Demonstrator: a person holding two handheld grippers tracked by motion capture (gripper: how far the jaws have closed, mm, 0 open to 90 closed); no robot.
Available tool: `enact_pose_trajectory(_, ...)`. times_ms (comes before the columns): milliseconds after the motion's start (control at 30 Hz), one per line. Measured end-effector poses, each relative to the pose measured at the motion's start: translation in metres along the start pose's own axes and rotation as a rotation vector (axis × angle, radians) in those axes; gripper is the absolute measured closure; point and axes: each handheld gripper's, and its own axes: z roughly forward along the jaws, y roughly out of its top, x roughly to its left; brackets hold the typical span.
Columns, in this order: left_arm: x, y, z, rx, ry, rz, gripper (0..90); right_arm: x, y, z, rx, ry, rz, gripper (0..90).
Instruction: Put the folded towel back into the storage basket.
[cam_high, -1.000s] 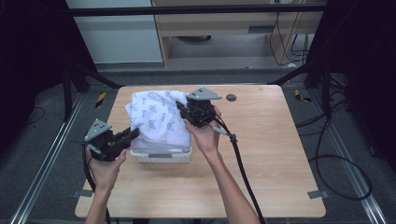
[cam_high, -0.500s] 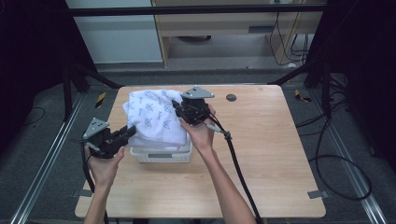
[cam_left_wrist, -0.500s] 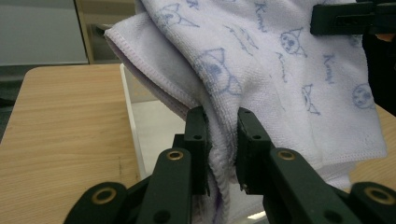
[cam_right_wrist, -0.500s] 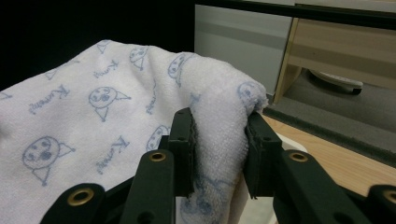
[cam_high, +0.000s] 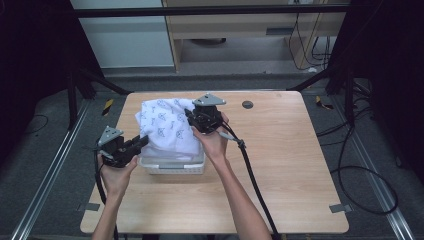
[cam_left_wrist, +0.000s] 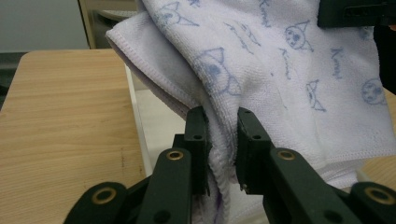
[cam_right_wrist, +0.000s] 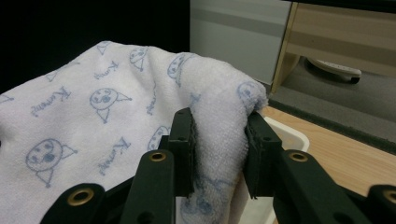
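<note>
I see the white towel (cam_high: 167, 131) draped over the white basket (cam_high: 172, 165) on the counter (cam_high: 280, 165), hiding most of the basket's inside. My left gripper (cam_left_wrist: 219, 154) has its fingers clamped on a fold at the towel's near left; my right gripper (cam_right_wrist: 218, 149) pinches a bunched fold at its far right. The towel's lower hem is cut off from me.

The left gripper (cam_left_wrist: 219, 149) rose from the bottom centre of the frame, its two black jaws pinched on a fold of a white towel (cam_left_wrist: 280, 79) printed with blue cartoon faces. The towel filled the upper right. A white bin (cam_left_wrist: 140, 135) wall ran beneath it, with wooden counter (cam_left_wrist: 60, 121) at left.
</note>
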Motion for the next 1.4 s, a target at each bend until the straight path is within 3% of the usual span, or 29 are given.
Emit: enact_pose_trajectory(1400,-0.004,-0.023,0.037,0.122,0.035,0.047,76.2,-0.014,-0.044,0.032,0.120,-0.027,0.039,67.8)
